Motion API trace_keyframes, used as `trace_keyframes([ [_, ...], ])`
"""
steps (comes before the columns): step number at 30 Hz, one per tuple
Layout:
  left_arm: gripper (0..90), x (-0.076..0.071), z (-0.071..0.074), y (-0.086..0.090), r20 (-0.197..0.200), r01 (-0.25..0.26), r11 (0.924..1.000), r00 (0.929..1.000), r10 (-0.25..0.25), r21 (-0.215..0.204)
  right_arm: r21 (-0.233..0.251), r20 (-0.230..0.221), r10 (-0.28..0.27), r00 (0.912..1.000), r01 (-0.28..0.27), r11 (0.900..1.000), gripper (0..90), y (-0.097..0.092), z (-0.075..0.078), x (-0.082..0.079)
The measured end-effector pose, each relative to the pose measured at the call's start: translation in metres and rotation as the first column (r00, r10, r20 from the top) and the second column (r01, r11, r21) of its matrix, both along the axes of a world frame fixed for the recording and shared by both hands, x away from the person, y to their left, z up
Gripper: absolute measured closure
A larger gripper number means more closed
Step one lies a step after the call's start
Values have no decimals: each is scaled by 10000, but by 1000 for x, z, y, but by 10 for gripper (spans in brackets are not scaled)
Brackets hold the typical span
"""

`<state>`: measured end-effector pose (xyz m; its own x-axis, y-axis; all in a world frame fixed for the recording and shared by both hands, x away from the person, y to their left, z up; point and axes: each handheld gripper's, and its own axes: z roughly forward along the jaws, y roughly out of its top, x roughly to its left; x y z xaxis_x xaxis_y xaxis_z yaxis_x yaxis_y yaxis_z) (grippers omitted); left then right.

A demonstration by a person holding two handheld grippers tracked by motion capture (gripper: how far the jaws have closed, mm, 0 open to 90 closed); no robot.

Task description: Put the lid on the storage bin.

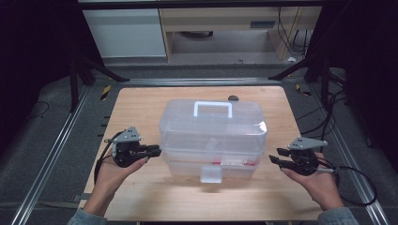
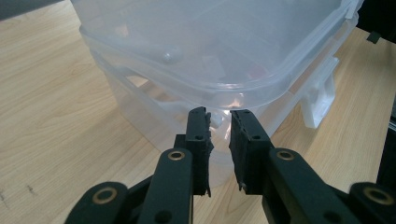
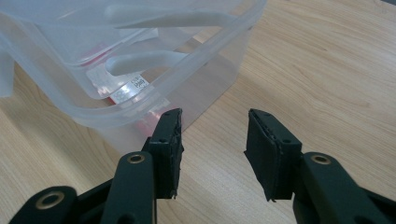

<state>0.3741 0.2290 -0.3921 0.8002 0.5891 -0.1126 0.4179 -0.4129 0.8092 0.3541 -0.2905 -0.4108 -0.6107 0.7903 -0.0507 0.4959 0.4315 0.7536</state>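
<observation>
The clear storage box point(image 1: 212, 136) is sitting mid-table, lid on, front latch point(image 1: 211, 174) hanging down. Left gripper point(image 1: 154, 151) is nosing its left end, jaws nearly together on nothing; right gripper point(image 1: 278, 157) is waiting just right, jaws open. Handling hasn't begun.

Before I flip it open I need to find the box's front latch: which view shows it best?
The high view: the latch faces the camera at the middle of the clear box's near side. The left gripper view catches it side-on past the corner. The right gripper view gives just a white sliver at its left edge.
</observation>
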Motion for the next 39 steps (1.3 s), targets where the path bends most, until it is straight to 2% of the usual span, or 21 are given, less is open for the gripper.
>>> trace_keyframes([
  [15, 753, -5, -17, 0, -287, 0, 9989, 9996, 13, 468, -18, -111, -15, 9999, 15, 10000, 536, 1, -5, 1],
  [17, 719, -7, -19, 1, -167, -148, 9982, 9997, 158, 590, -30, -127, -12, 9999, 11, 10000, 524, 1, -5, 1],
  [19, 661, -10, -19, 6, -152, -333, 9989, 9993, 338, 316, -53, -129, -42, 9999, 41, 10000, 509, 1, -5, 0],
  [23, 555, -12, -18, 16, 102, -864, 9949, 9962, 860, 529, -52, -76, -164, 9998, 163, 9999, 475, 0, -5, 0],
  [25, 479, -10, -18, 20, 320, -1223, 9892, 9922, 1201, 811, -117, -45, -251, 9997, 251, 9996, 450, -1, -6, 1],
  [27, 396, -8, -18, 24, 622, -1644, 9772, 9856, 1572, 1341, -191, -7, -413, 9991, 413, 9990, 409, -1, -6, 2],
  [31, 260, 0, -21, 32, 671, -2030, 9630, 9787, 1939, 1773, -503, 87, -961, 9953, 964, 9941, 313, -2, -7, 6],
  [34, 177, 6, -25, 36, 803, -2316, 9464, 9724, 2189, 2253, -578, 99, -1307, 9914, 1311, 9897, 246, -5, -8, 11],
  [38, 117, 16, -36, 40, 620, -2441, 9275, 9697, 2362, 2832, -756, 6, -1496, 9887, 1493, 9859, 235, -6, -13, 19],
  [39, 111, 18, -39, 40, 730, -2562, 9149, 9666, 2458, 3120, -814, -46, -1552, 9879, 1543, 9847, 236, -6, -14, 22],
])
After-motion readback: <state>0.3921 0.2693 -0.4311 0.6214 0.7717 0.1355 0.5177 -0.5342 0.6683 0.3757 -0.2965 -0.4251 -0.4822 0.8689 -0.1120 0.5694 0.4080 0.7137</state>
